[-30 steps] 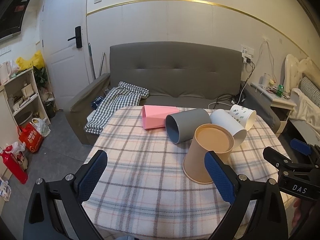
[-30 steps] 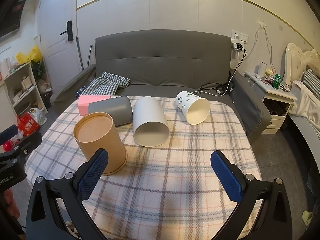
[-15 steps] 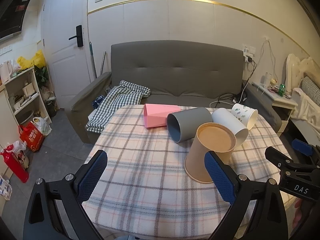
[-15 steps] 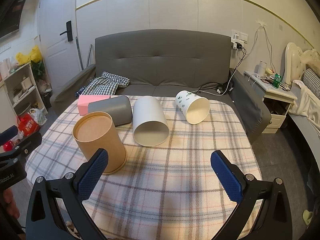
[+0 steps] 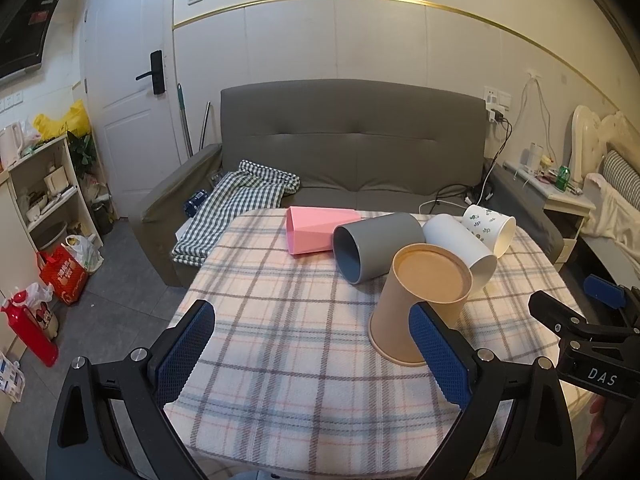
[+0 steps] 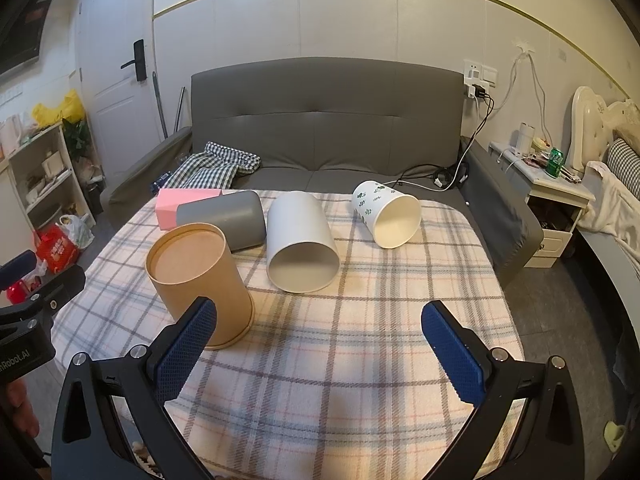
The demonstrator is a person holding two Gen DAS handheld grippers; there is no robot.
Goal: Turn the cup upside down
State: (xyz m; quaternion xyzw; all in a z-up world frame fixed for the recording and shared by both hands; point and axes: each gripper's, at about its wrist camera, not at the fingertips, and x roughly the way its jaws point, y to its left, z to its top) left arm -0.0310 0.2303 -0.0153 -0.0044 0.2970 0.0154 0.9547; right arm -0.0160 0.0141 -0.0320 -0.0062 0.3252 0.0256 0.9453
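A brown paper cup (image 5: 416, 300) (image 6: 200, 280) stands upside down on the plaid table. A grey cup (image 5: 376, 248) (image 6: 228, 218), a plain white cup (image 5: 460, 248) (image 6: 300, 244), a leaf-print white cup (image 5: 490, 228) (image 6: 386, 210) and a pink cup (image 5: 316, 230) (image 6: 170, 204) lie on their sides behind it. My left gripper (image 5: 312, 348) is open and empty over the table's near edge, its right finger in front of the brown cup. My right gripper (image 6: 316, 350) is open and empty, in front of the plain white cup.
The round table (image 5: 280, 320) has a plaid cloth. A grey sofa (image 5: 352, 148) with a checked cloth (image 5: 240, 200) stands behind it. A shelf (image 5: 40, 188) and bags are at the left, a nightstand (image 6: 556, 192) and a bed at the right.
The left gripper has drawn back and risen slightly, so the table sits a little farther off. The right gripper and the cups have hardly moved.
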